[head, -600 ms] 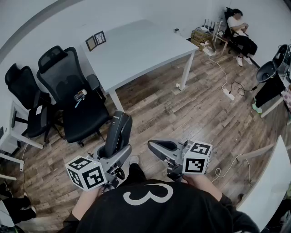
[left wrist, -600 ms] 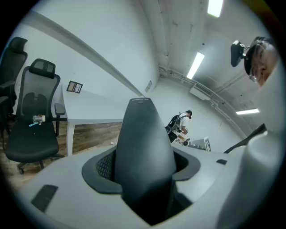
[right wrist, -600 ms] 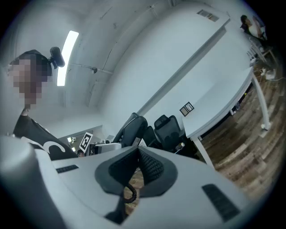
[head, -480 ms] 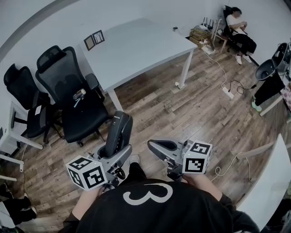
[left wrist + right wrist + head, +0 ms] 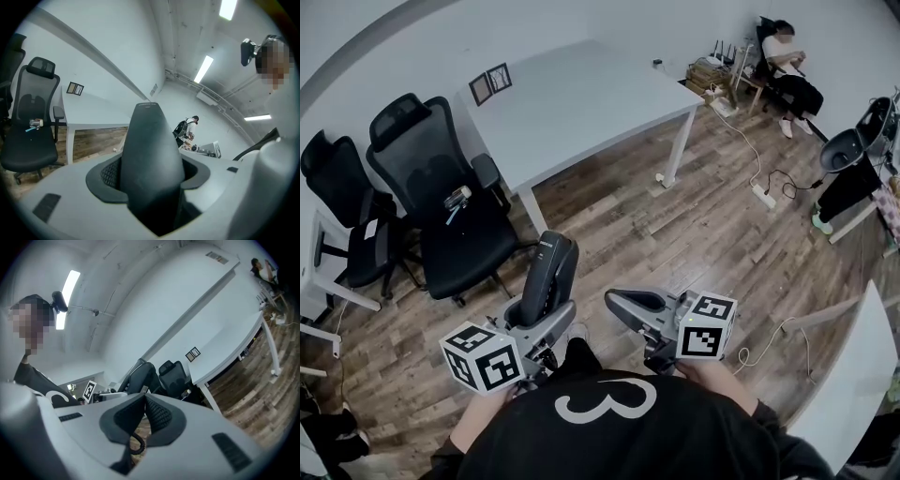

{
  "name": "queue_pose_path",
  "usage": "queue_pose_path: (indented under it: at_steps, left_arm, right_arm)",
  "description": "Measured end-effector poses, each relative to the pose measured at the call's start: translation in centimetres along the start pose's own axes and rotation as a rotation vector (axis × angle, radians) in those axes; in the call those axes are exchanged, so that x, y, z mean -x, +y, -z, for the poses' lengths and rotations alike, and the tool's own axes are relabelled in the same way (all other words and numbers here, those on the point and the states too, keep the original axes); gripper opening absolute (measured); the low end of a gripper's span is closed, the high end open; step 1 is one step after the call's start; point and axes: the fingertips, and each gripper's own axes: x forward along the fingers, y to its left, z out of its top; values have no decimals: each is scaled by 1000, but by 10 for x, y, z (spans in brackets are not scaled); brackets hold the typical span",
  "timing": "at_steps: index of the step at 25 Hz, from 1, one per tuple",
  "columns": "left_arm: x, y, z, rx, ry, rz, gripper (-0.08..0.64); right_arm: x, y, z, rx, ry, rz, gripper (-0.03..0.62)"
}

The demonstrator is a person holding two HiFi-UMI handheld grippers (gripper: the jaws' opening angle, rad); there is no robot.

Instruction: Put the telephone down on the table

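The telephone [image 5: 546, 274] stood clamped between the jaws of your left gripper [image 5: 536, 317]. Its dark handset rose forward out of them, above the wood floor [image 5: 675, 244] and well short of the white table [image 5: 581, 103]. You held that gripper tilted slightly down. Your right gripper [image 5: 623, 302] was level beside it, pads [image 5: 157, 416] pressed together. A coiled cord [image 5: 136, 445] showed behind them; whether it was pinched could not be determined.

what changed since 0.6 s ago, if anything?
Hardly anything. The head view has shifted a little: the white table and black chairs sit slightly further left. The left gripper keeps its grip on the telephone handset; the right gripper stays shut and empty. Nothing taken or let go.
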Motion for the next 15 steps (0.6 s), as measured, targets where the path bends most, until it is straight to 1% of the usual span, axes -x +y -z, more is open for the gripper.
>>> queue_pose_path:
  at_steps: [2, 5, 10, 15]
  left_arm:
    - [-1, 7, -5, -7, 0, 0, 290]
    - [-6, 19, -11, -8, -2, 7, 290]
    - [-21, 52, -25, 19, 8, 34, 290]
    - [-45, 93, -45, 43, 33, 67, 290]
  right_arm:
    - [-6, -5, -3, -28, -4, 0, 11]
    - [-14, -16, -9, -44, -12, 17, 11]
    - [-40, -41, -16, -63, 1, 54, 11]
    - [-75, -75, -28, -89, 18, 94, 11]
